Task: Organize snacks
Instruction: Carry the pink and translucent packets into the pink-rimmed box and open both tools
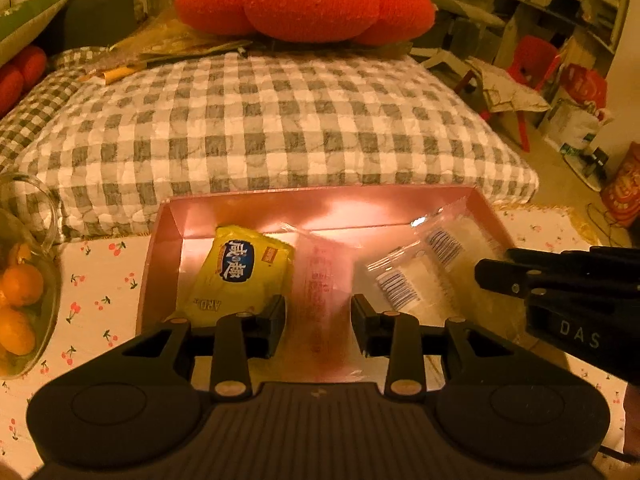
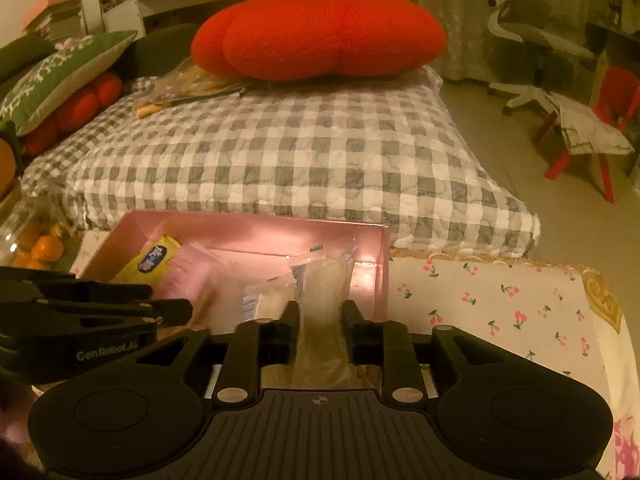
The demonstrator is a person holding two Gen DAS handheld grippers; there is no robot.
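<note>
A shallow pink box (image 1: 320,192) stands on the cherry-print cloth and holds a yellow snack packet (image 1: 236,272), a pink packet (image 1: 320,280) and clear packets with barcodes (image 1: 416,276). My left gripper (image 1: 318,320) hangs over the box's near side with the blurred pink packet between its fingers; a sliver of gap shows at the left pad. My right gripper (image 2: 321,320) is over the box's right part (image 2: 256,218), with a clear, pale packet (image 2: 324,284) standing between its parted fingers. Each gripper shows in the other's view: the right gripper (image 1: 496,272) and the left gripper (image 2: 176,312).
A glass bowl of oranges (image 1: 24,292) sits at the left of the box. Behind the box lies a grey checked mattress (image 1: 260,120) with a big red cushion (image 1: 304,0) on it. The cherry-print tablecloth (image 2: 500,304) stretches to the right of the box.
</note>
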